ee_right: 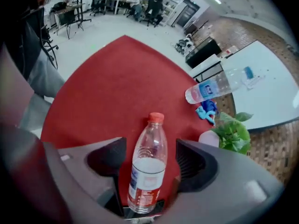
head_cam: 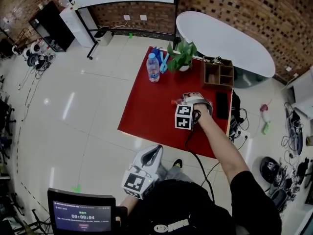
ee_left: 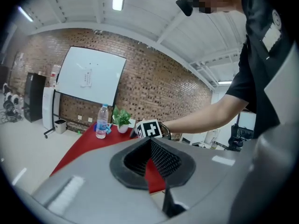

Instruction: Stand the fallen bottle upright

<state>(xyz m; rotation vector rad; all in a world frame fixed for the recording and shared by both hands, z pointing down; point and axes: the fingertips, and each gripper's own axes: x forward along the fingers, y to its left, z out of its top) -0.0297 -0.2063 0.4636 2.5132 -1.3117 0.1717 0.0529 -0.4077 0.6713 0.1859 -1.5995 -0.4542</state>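
In the head view, the right gripper (head_cam: 186,102) is stretched out over the right part of the red tabletop (head_cam: 146,106), and its cube with square markers (head_cam: 184,116) faces up. Of the clear plastic bottle with a red cap and red label (head_cam: 175,102), only the cap end shows, just left of this gripper; the rest is hidden under it. At the far left of the tabletop a clear water bottle with a blue label (head_cam: 153,67) stands upright. A green plant in a white pot (head_cam: 182,56) is just right of it, and a brown wooden box with compartments (head_cam: 218,73) is at the far right. The left gripper (head_cam: 155,153) hangs off the tabletop, near the person's body.

In the left gripper view, the jaws of the left gripper (ee_left: 150,146) meet at their tips. Only a narrow wedge of red tabletop (ee_left: 79,148) shows between them, and they hold nothing. Far ahead are the blue-label bottle (ee_left: 101,122), the plant (ee_left: 122,119) and the other gripper's cube (ee_left: 149,129).

In the right gripper view, the jaws of the right gripper (ee_right: 149,145) are wide apart. The red-cap bottle (ee_right: 148,167) lies on its side on the tabletop (ee_right: 107,87), in the middle between them. Its base is deep at the root of the jaws and its cap points away, past the tips. A thin strip of red shows on each side, so neither jaw presses it. The blue-label bottle (ee_right: 212,88) and the plant (ee_right: 233,132) are far to the right.
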